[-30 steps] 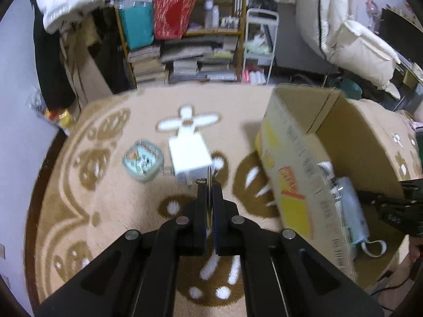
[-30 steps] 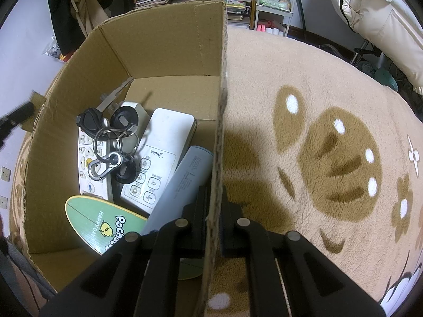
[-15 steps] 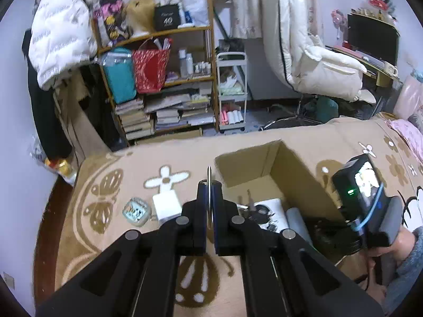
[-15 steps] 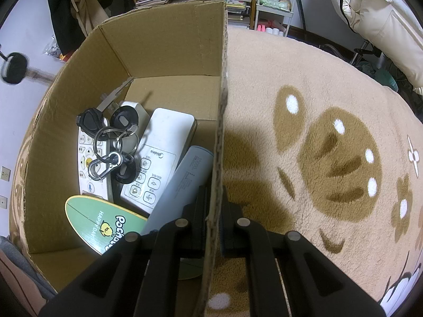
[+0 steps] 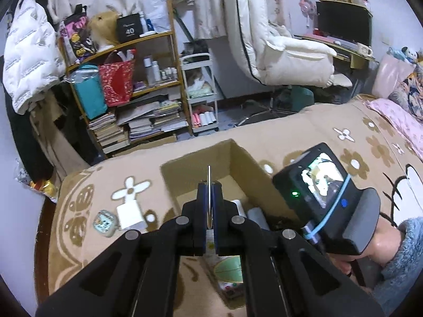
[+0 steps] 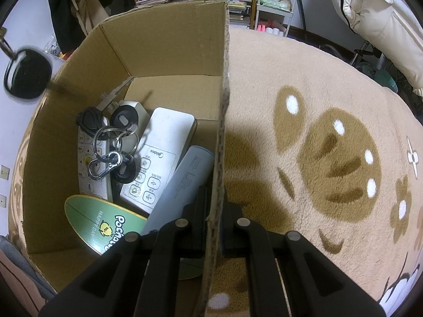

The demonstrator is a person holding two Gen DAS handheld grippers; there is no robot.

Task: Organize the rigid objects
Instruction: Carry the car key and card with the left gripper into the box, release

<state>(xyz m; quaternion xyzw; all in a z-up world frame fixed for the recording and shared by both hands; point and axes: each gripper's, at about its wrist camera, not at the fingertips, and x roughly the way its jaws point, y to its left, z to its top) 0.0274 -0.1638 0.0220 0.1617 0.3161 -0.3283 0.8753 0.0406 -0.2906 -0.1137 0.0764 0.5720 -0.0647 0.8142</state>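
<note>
Left tool (image 5: 209, 206) clamped on thin metal disc (image 5: 209, 185), above cardboard box (image 5: 203, 163). Right tool (image 6: 215, 206) clamped on box wall (image 6: 220, 137), remotes (image 6: 161, 155) left of it.

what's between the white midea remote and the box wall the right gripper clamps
A pale blue cylindrical power bank, shown in the right wrist view.

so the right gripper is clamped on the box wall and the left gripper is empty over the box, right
Not quite. The right gripper is clamped on the cardboard box wall, but the left gripper is not empty: the left wrist view shows a thin flat object pinched edge-on between its jaws, over the box.
</note>
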